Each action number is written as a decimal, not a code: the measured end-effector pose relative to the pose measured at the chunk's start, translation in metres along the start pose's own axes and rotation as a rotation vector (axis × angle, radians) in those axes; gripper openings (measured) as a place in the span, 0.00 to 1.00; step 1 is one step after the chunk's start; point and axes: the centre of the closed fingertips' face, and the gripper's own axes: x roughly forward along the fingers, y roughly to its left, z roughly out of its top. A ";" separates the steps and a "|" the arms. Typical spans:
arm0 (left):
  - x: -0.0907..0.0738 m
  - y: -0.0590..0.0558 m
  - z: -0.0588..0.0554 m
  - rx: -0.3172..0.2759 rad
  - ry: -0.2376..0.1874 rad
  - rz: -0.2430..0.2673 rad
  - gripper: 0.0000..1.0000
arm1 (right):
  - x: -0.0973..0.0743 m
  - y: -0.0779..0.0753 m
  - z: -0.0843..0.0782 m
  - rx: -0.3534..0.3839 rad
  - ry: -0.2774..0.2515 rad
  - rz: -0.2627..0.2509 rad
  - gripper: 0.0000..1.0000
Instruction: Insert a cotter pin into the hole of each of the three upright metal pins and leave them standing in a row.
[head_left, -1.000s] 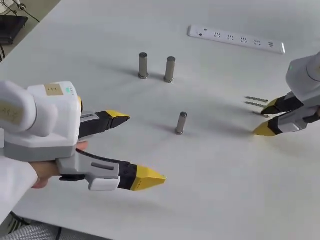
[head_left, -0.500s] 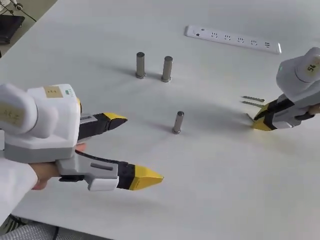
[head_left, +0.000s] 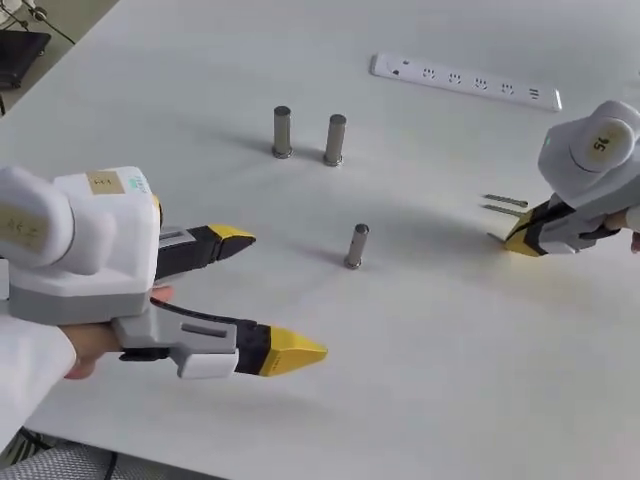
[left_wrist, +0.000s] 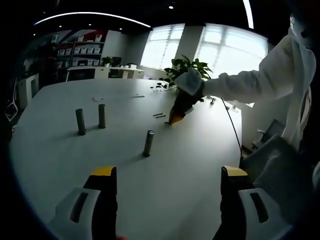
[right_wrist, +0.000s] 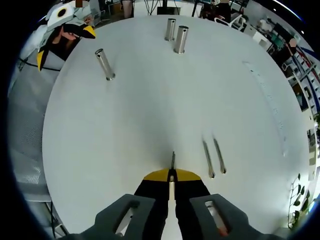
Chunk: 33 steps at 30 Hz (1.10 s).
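Head view: right gripper (head_left: 512, 243) clamps a cotter pin (right_wrist: 173, 160) amid bare table (head_left: 430, 345), left gripper (head_left: 285, 295) spread wide.

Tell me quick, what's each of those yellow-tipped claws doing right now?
Left gripper: open, holding nothing.
Right gripper: shut on a cotter pin, its tip sticking out past the jaws.

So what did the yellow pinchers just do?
The right gripper shut its jaws on one cotter pin. The left gripper stayed open, and the other two cotter pins and three metal pins kept their places.
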 end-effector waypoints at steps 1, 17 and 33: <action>0.000 0.000 0.001 -0.009 -0.006 0.000 0.84 | 0.000 -0.001 0.000 0.005 -0.001 0.000 0.00; 0.000 -0.005 0.003 -0.045 -0.028 -0.005 0.84 | -0.001 0.007 0.001 -0.041 -0.003 -0.002 0.00; -0.003 -0.010 0.006 -0.017 -0.037 -0.010 0.84 | -0.051 0.033 0.030 -0.063 -0.139 -0.077 0.00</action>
